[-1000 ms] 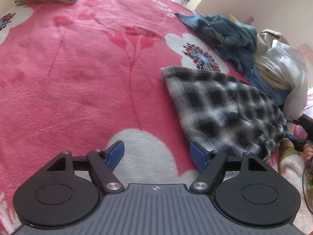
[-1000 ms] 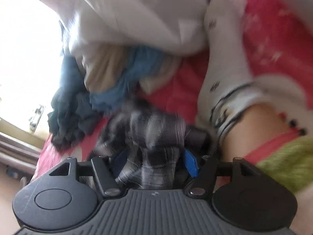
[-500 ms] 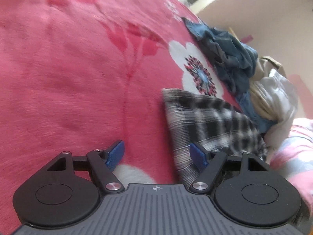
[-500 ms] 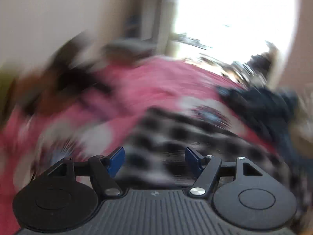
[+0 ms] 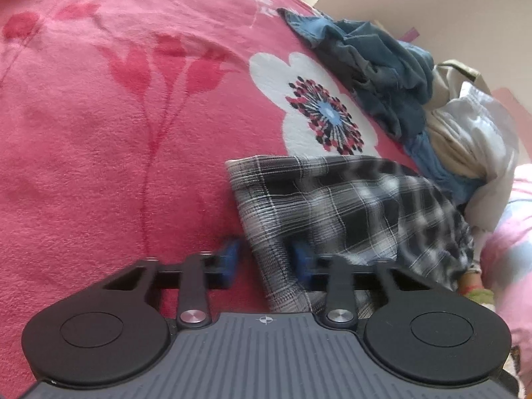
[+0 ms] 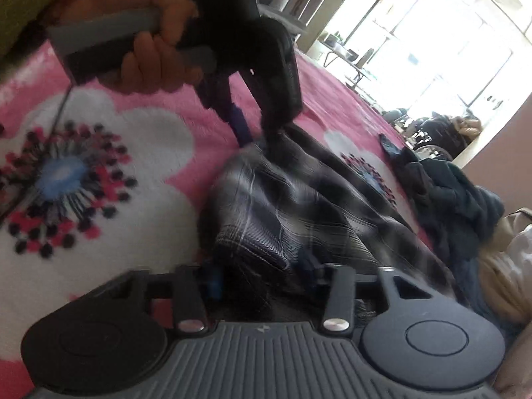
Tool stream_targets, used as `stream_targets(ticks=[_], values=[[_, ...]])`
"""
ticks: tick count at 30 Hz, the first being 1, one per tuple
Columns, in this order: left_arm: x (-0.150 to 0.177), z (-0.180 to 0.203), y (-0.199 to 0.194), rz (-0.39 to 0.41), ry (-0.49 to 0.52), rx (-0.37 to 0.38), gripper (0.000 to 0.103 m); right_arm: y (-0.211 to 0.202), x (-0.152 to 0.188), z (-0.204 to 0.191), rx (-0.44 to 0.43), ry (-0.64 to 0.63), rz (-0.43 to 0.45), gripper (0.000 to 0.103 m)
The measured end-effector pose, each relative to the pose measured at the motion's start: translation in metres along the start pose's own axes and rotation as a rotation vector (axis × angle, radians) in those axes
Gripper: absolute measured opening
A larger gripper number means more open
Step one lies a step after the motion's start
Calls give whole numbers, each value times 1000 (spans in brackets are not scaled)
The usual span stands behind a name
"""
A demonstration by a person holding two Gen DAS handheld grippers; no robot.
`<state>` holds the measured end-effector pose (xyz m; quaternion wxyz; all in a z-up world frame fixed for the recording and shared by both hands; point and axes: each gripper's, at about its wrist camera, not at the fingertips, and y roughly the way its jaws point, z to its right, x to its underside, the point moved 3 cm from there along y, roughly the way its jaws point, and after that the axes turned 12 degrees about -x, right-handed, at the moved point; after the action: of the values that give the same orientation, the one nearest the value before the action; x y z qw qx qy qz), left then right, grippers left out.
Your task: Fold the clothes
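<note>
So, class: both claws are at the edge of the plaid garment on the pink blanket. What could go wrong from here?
1. The left claw is closing on only a thin hem of the plaid garment, so it may slip free when lifted.
2. The right claw is closing on bunched cloth and might catch several layers, spoiling the fold.
3. The clothes pile lies close by, so dragging could snag it.
</note>
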<state>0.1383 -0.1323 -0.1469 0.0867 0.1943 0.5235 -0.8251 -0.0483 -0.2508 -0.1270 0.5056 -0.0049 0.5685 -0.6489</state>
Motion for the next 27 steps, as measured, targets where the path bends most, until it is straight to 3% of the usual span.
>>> stream_targets(ticks=[2, 7, 11, 15, 22, 27], values=[[-2, -2, 0, 12, -53, 5, 3, -3, -2, -4, 34, -31, 0, 16], [-7, -16, -22, 110, -160, 67, 1, -21, -22, -7, 33, -34, 23, 10], [-9, -38, -45, 150, -192, 73, 0, -29, -47, -29, -22, -69, 51, 9], [-8, -86, -83, 205, -234, 46, 0, -29, -83, -49, -125, -11, 109, 8], [12, -204, -172, 280, -318, -108, 0, -31, -166, -125, -372, 3, 283, 8], [38, -284, -240, 326, -362, -283, 0, -26, -216, -195, -573, -15, 374, 8]])
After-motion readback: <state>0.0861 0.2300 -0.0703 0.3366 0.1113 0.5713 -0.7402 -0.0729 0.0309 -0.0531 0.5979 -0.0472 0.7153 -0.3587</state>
